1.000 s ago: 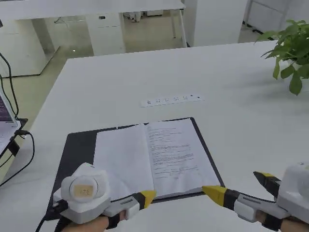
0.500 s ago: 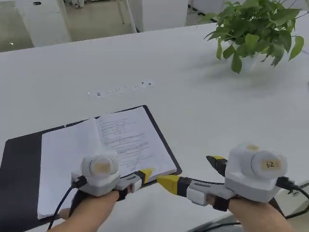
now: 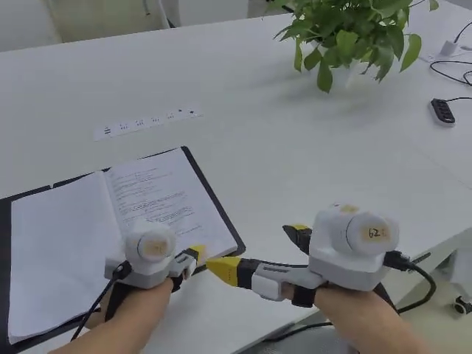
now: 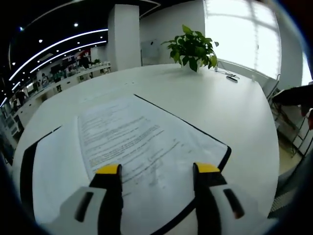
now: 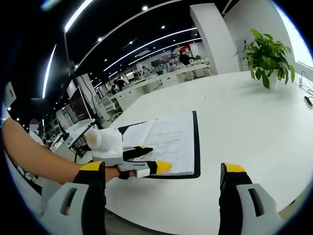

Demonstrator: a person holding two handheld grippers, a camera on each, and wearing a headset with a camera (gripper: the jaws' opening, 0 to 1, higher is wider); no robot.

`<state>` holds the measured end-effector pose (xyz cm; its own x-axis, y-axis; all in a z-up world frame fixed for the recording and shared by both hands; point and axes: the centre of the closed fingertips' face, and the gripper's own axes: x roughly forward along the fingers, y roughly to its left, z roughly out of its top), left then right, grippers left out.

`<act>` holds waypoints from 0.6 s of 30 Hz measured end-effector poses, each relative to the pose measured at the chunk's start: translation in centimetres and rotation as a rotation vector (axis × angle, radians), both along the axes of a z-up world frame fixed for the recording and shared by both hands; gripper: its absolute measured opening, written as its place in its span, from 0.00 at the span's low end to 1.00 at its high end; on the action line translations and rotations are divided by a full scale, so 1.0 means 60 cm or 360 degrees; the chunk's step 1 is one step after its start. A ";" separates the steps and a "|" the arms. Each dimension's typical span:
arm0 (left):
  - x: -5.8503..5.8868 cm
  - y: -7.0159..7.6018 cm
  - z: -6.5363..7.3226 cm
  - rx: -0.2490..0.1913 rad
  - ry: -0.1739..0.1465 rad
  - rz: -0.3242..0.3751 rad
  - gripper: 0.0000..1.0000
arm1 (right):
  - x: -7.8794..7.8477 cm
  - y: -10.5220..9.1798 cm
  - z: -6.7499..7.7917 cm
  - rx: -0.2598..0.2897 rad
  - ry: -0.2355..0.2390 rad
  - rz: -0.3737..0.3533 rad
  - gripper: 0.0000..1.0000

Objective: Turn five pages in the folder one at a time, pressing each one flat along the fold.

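I held my left gripper (image 4: pixel 157 169) wide open and empty, the printed page (image 4: pixel 137 132) lying between its jaws, ready for lifting; my right gripper (image 5: pixel 163 167) gaped empty too, the folder (image 5: pixel 196 147) ahead between its jaws.

The black open folder (image 3: pixel 88 228) lies flat on the white table (image 3: pixel 295 155), at its near left part. Behind the folder, a flat white socket strip (image 3: pixel 147 122) is set into the table top. The green leafy potted plant (image 3: pixel 346 37) stands far back on the right, with a black power strip (image 3: pixel 442 110) further right of it. The left claw (image 3: pixel 193 257) sits over the folder's near right corner. The right claw (image 3: pixel 259 249) is just to its right, off the folder, above the table's near edge.
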<state>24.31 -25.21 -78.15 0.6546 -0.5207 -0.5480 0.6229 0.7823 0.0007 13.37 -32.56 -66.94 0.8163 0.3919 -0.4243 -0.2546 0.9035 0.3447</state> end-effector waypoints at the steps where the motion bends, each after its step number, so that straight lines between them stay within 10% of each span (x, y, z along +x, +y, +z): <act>1: 0.001 0.000 0.000 -0.0001 0.0000 0.0002 0.58 | 0.002 0.000 -0.001 0.0005 0.0009 0.0003 0.97; 6: -0.013 -0.013 0.002 -0.0042 -0.0041 -0.0085 0.37 | 0.008 0.002 -0.001 0.0012 0.0018 0.0014 0.97; 18: -0.005 -0.008 0.001 -0.0127 -0.0048 -0.0042 0.26 | 0.025 0.008 -0.013 0.0014 0.0054 0.0067 0.96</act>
